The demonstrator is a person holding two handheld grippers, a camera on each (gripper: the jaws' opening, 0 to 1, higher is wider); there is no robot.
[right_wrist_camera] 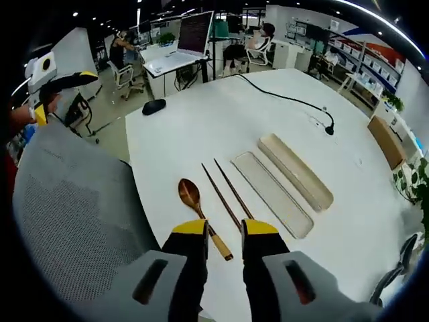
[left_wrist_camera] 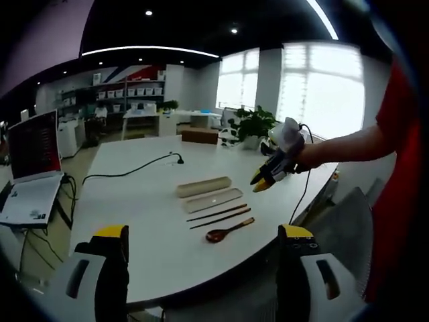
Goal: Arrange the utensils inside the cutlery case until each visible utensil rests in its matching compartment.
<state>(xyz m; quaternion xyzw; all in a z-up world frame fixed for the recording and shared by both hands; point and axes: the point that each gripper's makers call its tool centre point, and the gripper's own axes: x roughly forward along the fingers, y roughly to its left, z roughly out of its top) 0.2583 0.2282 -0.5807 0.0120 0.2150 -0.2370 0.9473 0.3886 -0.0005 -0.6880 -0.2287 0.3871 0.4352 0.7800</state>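
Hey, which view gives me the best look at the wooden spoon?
The right gripper view: the wooden spoon lies close, just ahead of the right gripper, bowl and handle both clear beside the chopsticks. The left gripper view shows the same spoon small and far off on the white table.

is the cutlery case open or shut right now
Open. Its two halves, cutlery case base and lid, lie apart side by side on the white table, both empty; spoon and chopsticks lie outside.

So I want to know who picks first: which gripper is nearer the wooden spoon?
Right. The right gripper hovers directly over the wooden spoon, its handle between the fingers in view. The left gripper is held back off the table edge, well short of it.
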